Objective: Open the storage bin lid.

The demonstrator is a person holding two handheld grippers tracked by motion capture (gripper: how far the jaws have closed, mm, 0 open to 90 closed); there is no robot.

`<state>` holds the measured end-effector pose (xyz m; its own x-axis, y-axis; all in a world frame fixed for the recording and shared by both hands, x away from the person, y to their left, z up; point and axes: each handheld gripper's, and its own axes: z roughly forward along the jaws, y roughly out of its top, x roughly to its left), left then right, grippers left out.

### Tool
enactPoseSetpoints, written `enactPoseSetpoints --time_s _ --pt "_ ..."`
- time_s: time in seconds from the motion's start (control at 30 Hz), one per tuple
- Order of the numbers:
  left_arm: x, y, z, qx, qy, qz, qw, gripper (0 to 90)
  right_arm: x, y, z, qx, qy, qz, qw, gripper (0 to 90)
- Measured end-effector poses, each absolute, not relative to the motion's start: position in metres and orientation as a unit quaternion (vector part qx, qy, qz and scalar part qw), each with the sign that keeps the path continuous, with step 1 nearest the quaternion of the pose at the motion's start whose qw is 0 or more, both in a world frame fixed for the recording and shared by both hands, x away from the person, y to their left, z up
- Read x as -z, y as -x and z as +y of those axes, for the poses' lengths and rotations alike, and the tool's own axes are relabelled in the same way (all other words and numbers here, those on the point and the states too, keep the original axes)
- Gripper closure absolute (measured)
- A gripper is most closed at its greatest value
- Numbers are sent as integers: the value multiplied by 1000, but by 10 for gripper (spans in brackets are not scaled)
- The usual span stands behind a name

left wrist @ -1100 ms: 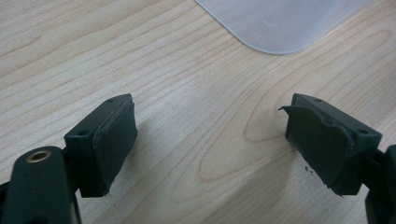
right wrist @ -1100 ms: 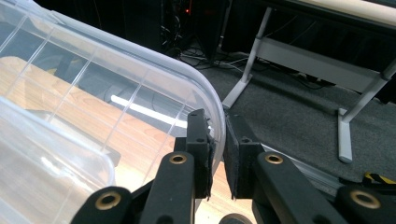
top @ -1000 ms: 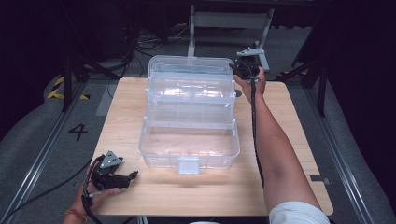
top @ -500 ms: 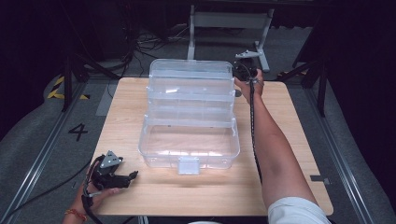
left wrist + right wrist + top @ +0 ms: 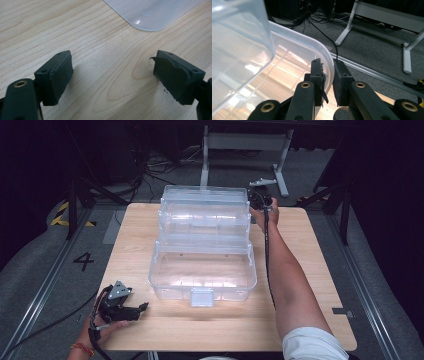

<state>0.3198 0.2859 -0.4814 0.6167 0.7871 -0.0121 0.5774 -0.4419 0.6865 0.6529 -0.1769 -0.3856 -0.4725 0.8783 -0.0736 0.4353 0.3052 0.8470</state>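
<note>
A clear plastic tiered box stands opened out on the wooden table, its trays stepping up toward the back. At the box's back right corner my right gripper is shut on the curved rim of the rear tray, and the thin plastic wall runs between its pads. Near the table's front left corner my left gripper lies low over the wood. It stands open with bare table between its jaws. A rounded corner of the box lies just ahead of it.
Behind the table stands a grey metal frame with cables on the floor around it. Floor rails run along both sides. A "4" mark is on the floor at the left. Bare wood lies in front of the box and to its right.
My right gripper has sunk a little at the back right corner, and the box's rear tray has come down with it. The left gripper has stayed where it was.
</note>
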Motion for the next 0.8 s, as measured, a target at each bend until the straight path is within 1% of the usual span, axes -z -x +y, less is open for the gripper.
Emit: enactPoseSetpoints --time_s 0.37,0.8 --pt "481 -320 286 -158 -834 410 333 165 383 -647 -178 -394 -429 761 285 771" --pt "481 -320 285 -159 -834 411 333 164 368 -629 -188 -394 -410 766 302 786"
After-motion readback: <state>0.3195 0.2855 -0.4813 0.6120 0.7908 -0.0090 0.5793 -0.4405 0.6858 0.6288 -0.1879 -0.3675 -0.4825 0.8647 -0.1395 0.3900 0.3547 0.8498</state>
